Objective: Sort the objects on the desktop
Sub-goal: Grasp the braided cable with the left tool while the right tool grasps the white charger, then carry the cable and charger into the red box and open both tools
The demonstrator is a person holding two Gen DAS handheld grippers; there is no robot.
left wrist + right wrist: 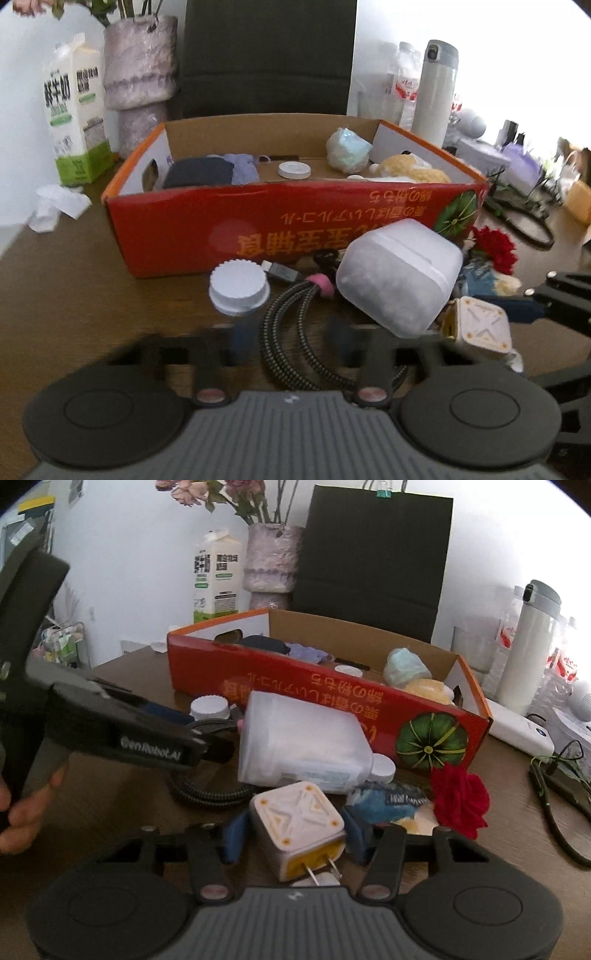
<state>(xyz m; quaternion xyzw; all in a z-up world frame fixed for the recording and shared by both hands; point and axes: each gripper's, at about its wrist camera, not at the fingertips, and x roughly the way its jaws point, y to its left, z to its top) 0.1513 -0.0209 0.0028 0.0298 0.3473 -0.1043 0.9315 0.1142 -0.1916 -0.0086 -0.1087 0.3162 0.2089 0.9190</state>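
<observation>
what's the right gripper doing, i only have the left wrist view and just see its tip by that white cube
observer: That cube is a charger plug sitting between the jaws of the right gripper, a blue pad at each side; whether they press it I can't tell.
operator: which way do its prongs face
observer: Back toward the right wrist camera, away from the red box.
operator: and the big bottle's cap
observer: The bottle lies on its side with its white cap against the box's pumpkin-print end.
</observation>
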